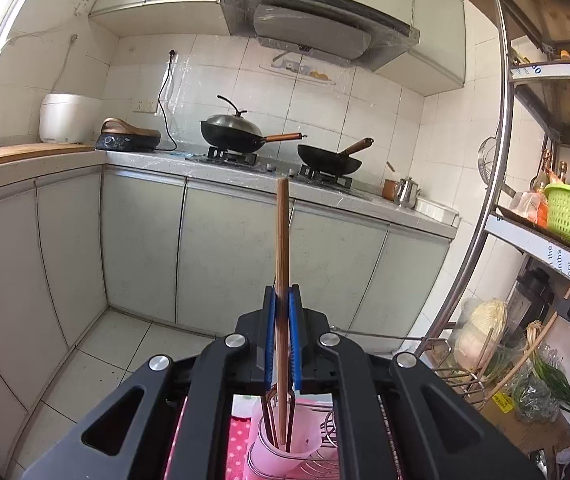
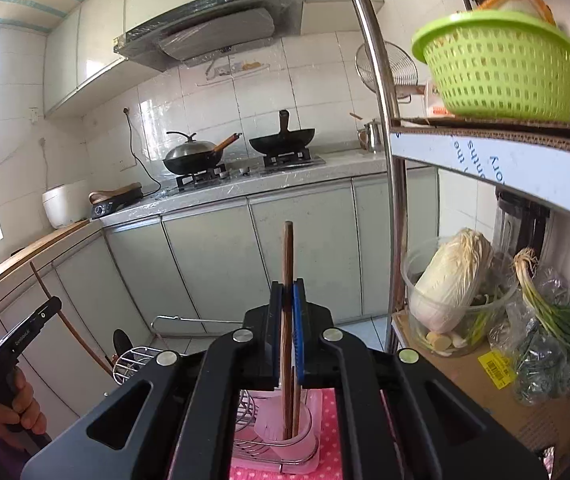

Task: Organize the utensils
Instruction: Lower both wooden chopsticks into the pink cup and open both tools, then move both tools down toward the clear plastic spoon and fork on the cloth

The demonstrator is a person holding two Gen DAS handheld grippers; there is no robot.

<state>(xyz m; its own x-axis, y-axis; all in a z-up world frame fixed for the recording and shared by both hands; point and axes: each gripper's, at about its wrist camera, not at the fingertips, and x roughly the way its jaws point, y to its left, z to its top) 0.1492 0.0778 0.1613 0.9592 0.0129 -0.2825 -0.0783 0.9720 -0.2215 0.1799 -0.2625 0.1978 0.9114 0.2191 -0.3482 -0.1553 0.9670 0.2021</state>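
Left gripper (image 1: pixel 282 300) clamped on an upright chopstick (image 1: pixel 282 240), right gripper (image 2: pixel 288 296) on another chopstick (image 2: pixel 287 256), tips down for dropping into the near pink holder (image 1: pixel 273 452).

A home kitchen: gas stove (image 1: pixel 245 156) carrying a lidded wok (image 1: pixel 233 130) and an open wok (image 1: pixel 329 158), set into the counter (image 1: pixel 85 160). Range hood (image 1: pixel 313 28) directly above the stove, rice cooker (image 1: pixel 69 118) to its left, metal rack (image 2: pixel 485 152) with green colander (image 2: pixel 497 72), cabbage (image 2: pixel 449 276) and scallions (image 2: pixel 553 312) to its right.

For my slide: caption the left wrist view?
Left gripper shut on a chopstick above the pink cup.
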